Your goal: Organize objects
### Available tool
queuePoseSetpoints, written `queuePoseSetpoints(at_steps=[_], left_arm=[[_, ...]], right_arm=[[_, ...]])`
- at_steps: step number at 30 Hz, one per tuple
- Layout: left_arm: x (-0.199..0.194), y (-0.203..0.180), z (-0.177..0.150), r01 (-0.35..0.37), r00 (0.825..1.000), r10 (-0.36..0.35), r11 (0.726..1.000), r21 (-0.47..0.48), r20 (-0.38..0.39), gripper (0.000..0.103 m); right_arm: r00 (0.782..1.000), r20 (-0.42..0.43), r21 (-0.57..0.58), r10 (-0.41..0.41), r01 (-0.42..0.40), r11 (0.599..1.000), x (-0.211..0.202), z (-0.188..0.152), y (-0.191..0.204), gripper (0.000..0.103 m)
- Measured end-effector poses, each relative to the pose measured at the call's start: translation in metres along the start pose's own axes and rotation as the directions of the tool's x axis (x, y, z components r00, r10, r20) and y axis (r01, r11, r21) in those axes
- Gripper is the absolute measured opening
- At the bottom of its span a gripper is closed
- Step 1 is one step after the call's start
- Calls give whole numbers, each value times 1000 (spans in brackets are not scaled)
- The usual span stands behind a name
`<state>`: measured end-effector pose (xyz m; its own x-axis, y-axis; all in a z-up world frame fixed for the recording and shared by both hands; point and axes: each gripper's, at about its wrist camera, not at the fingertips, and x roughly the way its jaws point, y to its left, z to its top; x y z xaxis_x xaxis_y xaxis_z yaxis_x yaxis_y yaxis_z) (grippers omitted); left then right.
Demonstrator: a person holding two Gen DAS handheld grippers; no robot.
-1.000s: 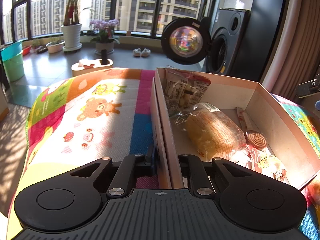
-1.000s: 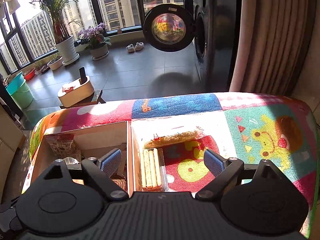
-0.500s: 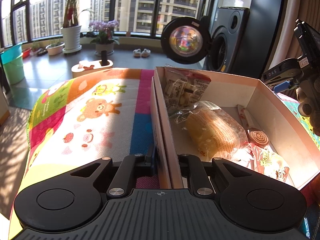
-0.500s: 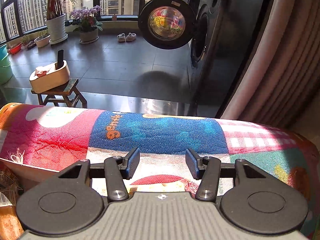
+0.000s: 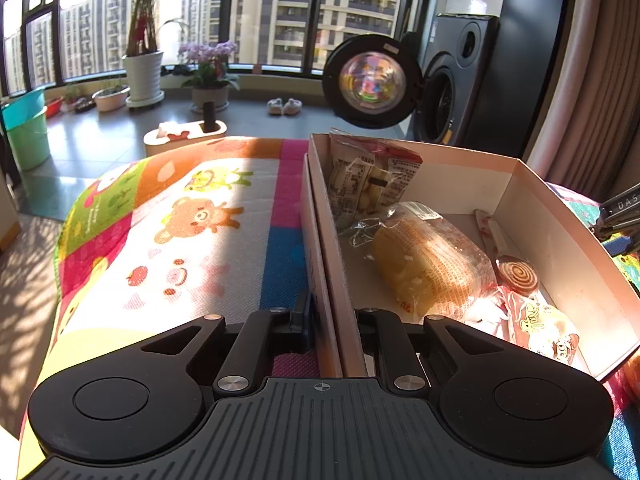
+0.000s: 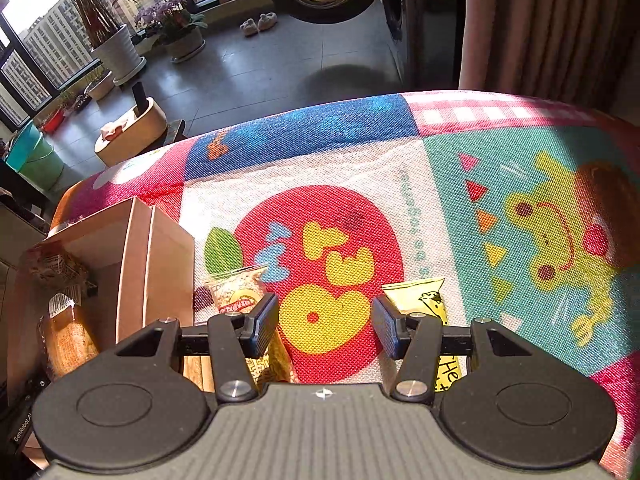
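Observation:
My left gripper (image 5: 334, 320) is shut on the left wall of an open cardboard box (image 5: 520, 168) on the cartoon mat. Inside lie a wrapped bread loaf (image 5: 432, 264), a printed snack bag (image 5: 368, 176), a spiral lollipop (image 5: 516, 276) and a cartoon packet (image 5: 540, 324). My right gripper (image 6: 326, 322) hangs open over the mat's red circle, nothing between its fingers. A clear snack packet (image 6: 236, 288) lies just left of it, a yellow packet (image 6: 428, 300) just right. The box (image 6: 160, 264) stands at its left.
The mat (image 5: 192, 240) drapes over a rounded table edge at the far side. Beyond it are a tiled floor, a washing machine with its door (image 5: 370, 80) open, potted plants and a small stool. A curtain (image 6: 540, 20) hangs at the right.
The right gripper has tipped back down from the far mat edge to the mat between two packets, and its jaws stand wider than half a second ago. The left gripper has not moved.

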<state>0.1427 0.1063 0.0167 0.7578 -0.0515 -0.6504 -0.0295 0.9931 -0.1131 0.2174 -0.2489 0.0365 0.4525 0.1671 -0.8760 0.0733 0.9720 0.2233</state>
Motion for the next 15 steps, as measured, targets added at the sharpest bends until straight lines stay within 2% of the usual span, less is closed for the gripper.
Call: queuePoseSetpoints(at_steps=[4, 7, 9, 11, 13, 15], left_arm=[[0, 0, 0, 0, 1000, 0, 1000, 1, 0, 15], [0, 0, 0, -1, 1000, 1, 1000, 1, 0, 15], [0, 0, 0, 0, 1000, 0, 1000, 1, 0, 14], [0, 0, 0, 0, 1000, 0, 1000, 0, 0, 14], [0, 0, 0, 0, 1000, 0, 1000, 1, 0, 14], [0, 0, 0, 0, 1000, 0, 1000, 0, 0, 14]], right_arm=[[998, -3, 35, 57, -57, 998, -15, -19, -12, 52], [991, 45, 35, 125, -126, 991, -29, -28, -11, 54], [986, 69, -14, 149, -148, 989, -33, -29, 0, 67], [986, 69, -66, 154, -150, 987, -29, -27, 13, 74], [988, 60, -108, 141, -134, 985, -20, -25, 26, 77], [989, 44, -97, 142, -137, 986, -8, -21, 30, 80]])
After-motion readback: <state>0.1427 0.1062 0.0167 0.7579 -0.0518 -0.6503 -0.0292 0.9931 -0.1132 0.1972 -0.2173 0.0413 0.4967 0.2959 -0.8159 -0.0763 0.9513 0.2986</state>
